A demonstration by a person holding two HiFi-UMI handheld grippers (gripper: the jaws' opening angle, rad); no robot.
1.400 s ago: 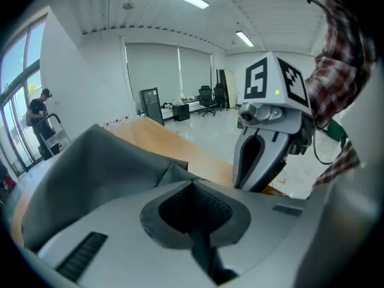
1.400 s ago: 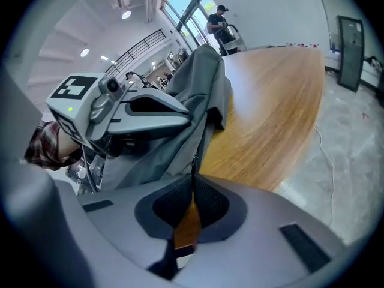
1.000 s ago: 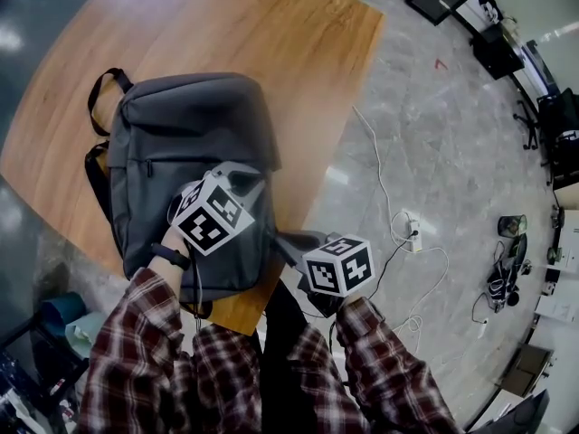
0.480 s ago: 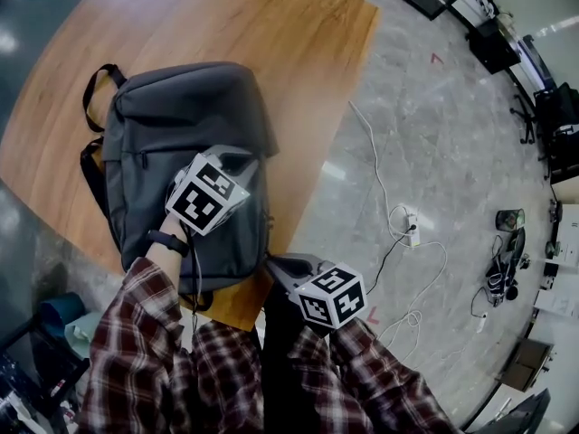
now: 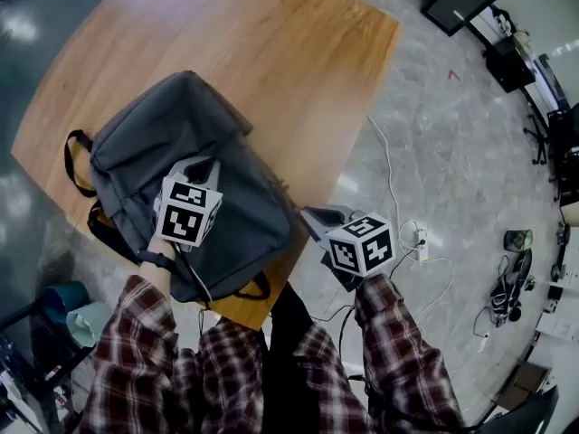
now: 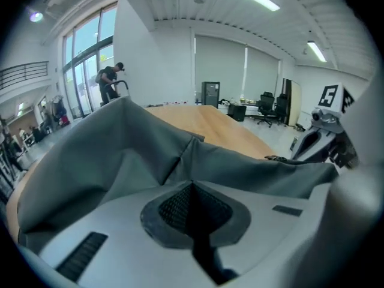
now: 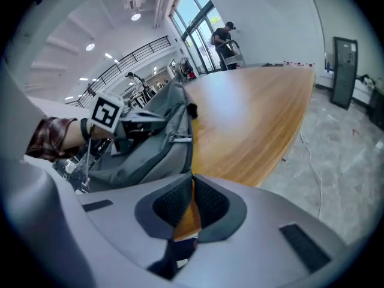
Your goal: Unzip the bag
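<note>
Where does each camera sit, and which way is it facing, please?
Head view: on the person's head, facing steeply down at the grey fabric backpack on the light wooden table; red plaid sleeves, left tongs and right tongs show.
Left gripper view: on the left tongs, shut on bunched backpack fabric, facing the right tongs.
Right gripper view: on the right tongs, shut, facing across the table towards the backpack, left tongs and left sleeve.
Shared: every view shows backpack and table.
</note>
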